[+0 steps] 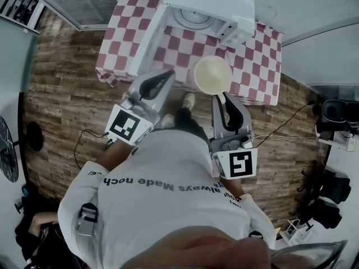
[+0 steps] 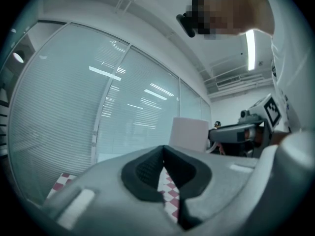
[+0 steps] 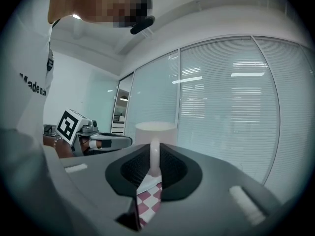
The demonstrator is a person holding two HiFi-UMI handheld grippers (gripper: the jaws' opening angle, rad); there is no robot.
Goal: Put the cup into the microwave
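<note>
A cream cup (image 1: 212, 74) hangs over the front edge of the checkered table (image 1: 255, 72). My right gripper (image 1: 225, 98) is shut on its handle. In the right gripper view the thin handle (image 3: 154, 157) stands upright between the dark pads, with the cup body (image 3: 155, 132) just beyond them. The white microwave (image 1: 216, 7) sits on the table straight ahead. Its door (image 1: 145, 41) is swung open to the left and the round turntable (image 1: 193, 18) shows inside. My left gripper (image 1: 167, 76) is beside the cup, near the door, shut and holding nothing. The cup (image 2: 189, 133) also shows in the left gripper view.
The red-and-white cloth hangs over the table's left corner (image 1: 106, 72). Wood-plank floor (image 1: 61, 94) lies all around, with cables (image 1: 90, 136) trailing on it. Black equipment (image 1: 331, 116) stands at the right wall. Glass walls with blinds (image 3: 226, 107) rise behind the table.
</note>
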